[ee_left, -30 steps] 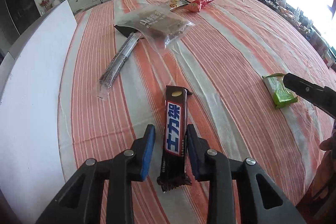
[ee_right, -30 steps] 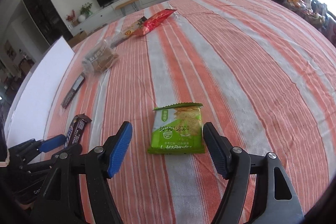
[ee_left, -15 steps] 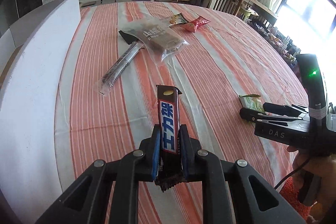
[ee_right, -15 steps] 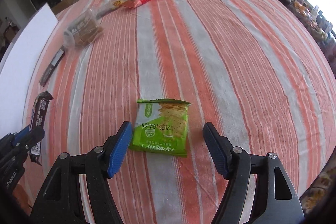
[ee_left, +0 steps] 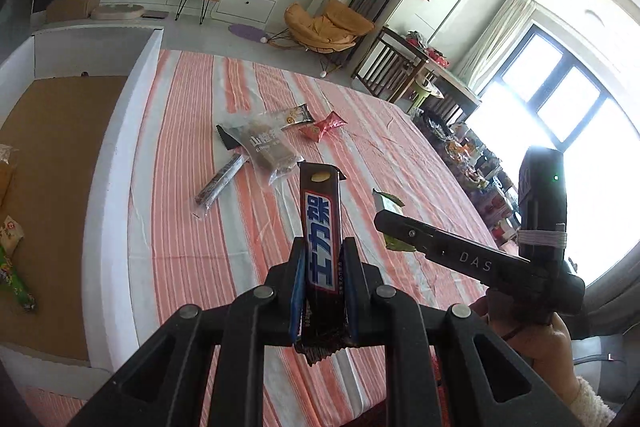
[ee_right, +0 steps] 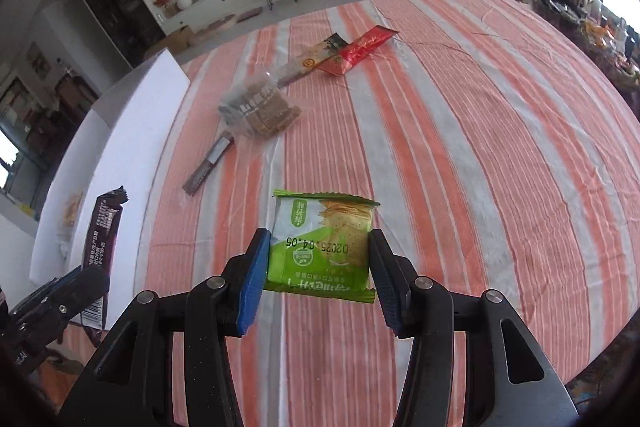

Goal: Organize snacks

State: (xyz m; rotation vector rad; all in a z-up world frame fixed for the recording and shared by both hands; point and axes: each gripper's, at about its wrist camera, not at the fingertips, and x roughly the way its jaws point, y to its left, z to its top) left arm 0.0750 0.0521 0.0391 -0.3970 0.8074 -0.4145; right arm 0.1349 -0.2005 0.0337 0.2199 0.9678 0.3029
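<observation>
Dark brown chocolate bar w/ blue-white label (ee_left: 321,239) is pinched upright in the left gripper (ee_left: 323,297), lifted off the striped orange-white tablecloth (ee_right: 460,147). Right gripper (ee_right: 318,277) jaws were just closing; green square cracker packet (ee_right: 322,245) is clamped between them, above the cloth.

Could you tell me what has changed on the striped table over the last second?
The left gripper closed on the dark chocolate bar and lifted it. The right gripper's jaws have just been closing onto the green cracker packet, now raised off the cloth. The clear biscuit bag, thin dark stick and red packet stayed put.
</observation>
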